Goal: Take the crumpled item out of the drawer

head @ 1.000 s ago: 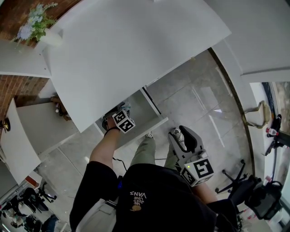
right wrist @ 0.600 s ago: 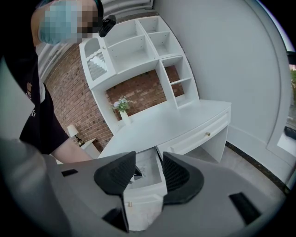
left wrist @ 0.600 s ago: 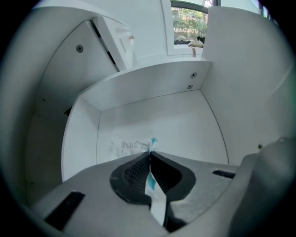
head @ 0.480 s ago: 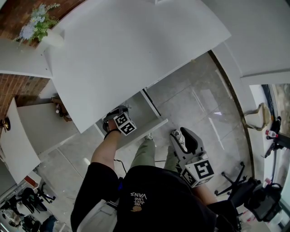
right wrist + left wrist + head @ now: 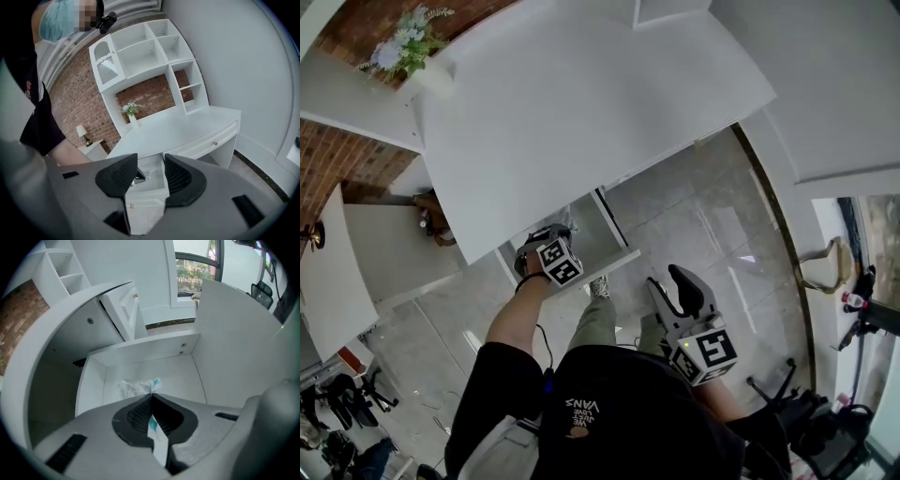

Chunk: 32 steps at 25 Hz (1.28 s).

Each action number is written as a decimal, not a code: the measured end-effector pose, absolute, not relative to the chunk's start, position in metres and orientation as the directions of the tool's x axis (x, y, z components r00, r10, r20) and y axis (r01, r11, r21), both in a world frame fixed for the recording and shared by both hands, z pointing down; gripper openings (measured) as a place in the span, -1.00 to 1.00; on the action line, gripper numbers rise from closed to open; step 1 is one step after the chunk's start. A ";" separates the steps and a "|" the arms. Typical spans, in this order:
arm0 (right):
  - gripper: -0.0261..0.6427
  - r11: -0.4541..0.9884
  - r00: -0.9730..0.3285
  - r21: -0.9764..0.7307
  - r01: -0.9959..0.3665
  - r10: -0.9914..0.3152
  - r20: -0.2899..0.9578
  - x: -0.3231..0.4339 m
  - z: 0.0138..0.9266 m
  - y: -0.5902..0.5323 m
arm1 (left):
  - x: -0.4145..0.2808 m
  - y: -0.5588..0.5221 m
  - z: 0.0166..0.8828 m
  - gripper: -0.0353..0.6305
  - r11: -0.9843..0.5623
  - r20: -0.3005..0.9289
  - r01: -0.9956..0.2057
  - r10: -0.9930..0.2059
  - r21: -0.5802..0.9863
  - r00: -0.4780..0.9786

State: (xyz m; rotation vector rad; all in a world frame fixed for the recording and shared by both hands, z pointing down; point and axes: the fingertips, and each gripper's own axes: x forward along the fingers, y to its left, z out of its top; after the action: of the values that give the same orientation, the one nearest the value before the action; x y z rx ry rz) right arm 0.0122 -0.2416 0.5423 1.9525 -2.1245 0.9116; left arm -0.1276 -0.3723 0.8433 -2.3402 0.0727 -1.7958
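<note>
Under the front edge of the white counter (image 5: 581, 103), the drawer (image 5: 617, 255) stood pulled out, and the left hand-held gripper (image 5: 152, 397) was reached down into it. Its jaws were pressed together on the crumpled item (image 5: 137, 387), a wad of white material with teal patches. A flat strip of it ran back between the two dark ribbed pads, while the bunched part lay just past the jaw tips on the drawer's white bottom, nearer the left wall than the right. The rest of the drawer bottom seen in the left gripper view was bare. In the head view the person's left forearm (image 5: 517, 314) stretched forward from the black sleeve to that hand-held gripper's marker cube (image 5: 556, 261) at the drawer.

The right hand-held gripper (image 5: 150, 161) was held back near the person's body, well apart from the drawer, above the grey tiled floor (image 5: 712, 216). Its jaws were spread, with nothing between them; through the gap its own view looked at the open drawer from a distance. Behind the counter that view showed a white shelf unit (image 5: 145, 47) against a brick wall (image 5: 150, 93), a vase of flowers (image 5: 130, 112) on the counter's far side, and a small lamp (image 5: 82, 131) on a low white cabinet to the left.
</note>
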 end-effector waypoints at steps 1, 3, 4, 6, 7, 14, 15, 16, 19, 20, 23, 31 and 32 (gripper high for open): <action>-0.39 -0.001 -0.171 -0.346 -0.938 -0.868 0.465 0.013 0.540 -0.241 | -0.126 -0.369 0.839 -0.88 -0.982 0.950 0.068 -0.152 -0.177 0.271; -0.39 0.022 -0.185 -0.340 -0.940 -0.871 0.455 0.016 0.534 -0.239 | -0.124 -0.364 0.830 -0.88 -0.984 0.947 0.043 -0.152 -0.171 0.285; -0.39 0.032 -0.191 -0.337 -0.941 -0.872 0.451 0.018 0.531 -0.237 | -0.122 -0.361 0.826 -0.88 -0.985 0.944 0.031 -0.153 -0.169 0.293; -0.39 0.049 -0.202 -0.332 -0.942 -0.873 0.444 0.021 0.525 -0.233 | -0.119 -0.355 0.815 -0.88 -0.985 0.937 0.013 -0.160 -0.172 0.310; -0.39 0.057 -0.207 -0.330 -0.942 -0.874 0.440 0.023 0.523 -0.231 | -0.116 -0.353 0.809 -0.88 -0.984 0.933 0.004 -0.165 -0.175 0.319; -0.39 0.115 -0.250 -0.321 -0.940 -0.872 0.421 0.034 0.511 -0.213 | -0.105 -0.336 0.764 -0.88 -0.975 0.907 -0.039 -0.216 -0.217 0.360; -0.39 0.125 -0.259 -0.322 -0.938 -0.872 0.416 0.034 0.509 -0.212 | -0.104 -0.334 0.757 -0.88 -0.974 0.903 -0.045 -0.224 -0.224 0.367; -0.39 0.137 -0.269 -0.322 -0.937 -0.871 0.411 0.034 0.507 -0.211 | -0.103 -0.331 0.751 -0.88 -0.972 0.897 -0.052 -0.233 -0.231 0.375; -0.39 0.174 -0.296 -0.318 -0.932 -0.871 0.392 0.035 0.500 -0.206 | -0.098 -0.322 0.731 -0.88 -0.963 0.877 -0.078 -0.267 -0.257 0.399; -0.39 0.184 -0.304 -0.317 -0.930 -0.872 0.385 0.035 0.498 -0.204 | -0.097 -0.319 0.724 -0.88 -0.959 0.868 -0.093 -0.282 -0.268 0.408; -0.39 0.210 -0.321 -0.314 -0.926 -0.874 0.364 0.036 0.491 -0.196 | -0.095 -0.312 0.699 -0.88 -0.941 0.834 -0.158 -0.337 -0.298 0.437; -0.39 0.275 -0.368 -0.305 -0.912 -0.876 0.311 0.039 0.478 -0.179 | -0.085 -0.287 0.639 -0.88 -0.882 0.729 -0.333 -0.465 -0.333 0.503; -0.39 0.277 -0.368 -0.297 -0.914 -0.875 0.315 0.041 0.478 -0.177 | -0.083 -0.283 0.632 -0.88 -0.875 0.715 -0.356 -0.477 -0.330 0.511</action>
State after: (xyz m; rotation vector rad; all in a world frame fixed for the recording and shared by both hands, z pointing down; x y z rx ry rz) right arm 0.0405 -0.1770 0.4777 1.7125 -2.4380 0.6646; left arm -0.0835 -0.2827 0.6322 -2.6060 0.7230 -1.3002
